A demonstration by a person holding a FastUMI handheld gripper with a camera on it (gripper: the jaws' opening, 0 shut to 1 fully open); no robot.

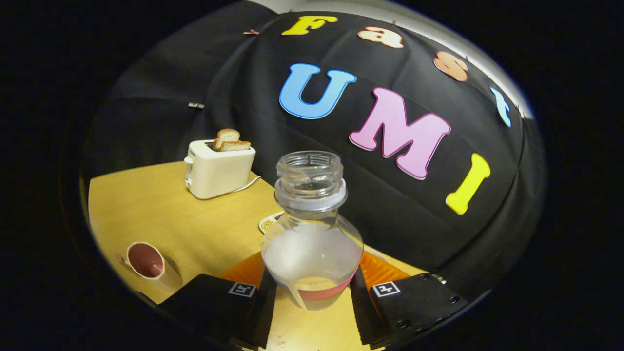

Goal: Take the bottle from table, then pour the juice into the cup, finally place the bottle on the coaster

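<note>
A clear, uncapped bottle (312, 234) with pale juice in its lower part stands upright between my fingers. My gripper (312, 287) is shut on the bottle, one finger pressing each side of its round body, and the view is tilted. A pink-lined cup (146, 261) stands on the yellow table (165, 214) to the left of my fingers, its mouth open toward me. An orange ribbed coaster (378, 269) lies on the table just behind the bottle, partly hidden by the bottle and my fingers.
A cream toaster (217, 170) with two slices of toast stands at the table's far side, its cord trailing right. A small dish (269, 222) with something grainy sits behind the bottle. The black cloth wall closes off the back.
</note>
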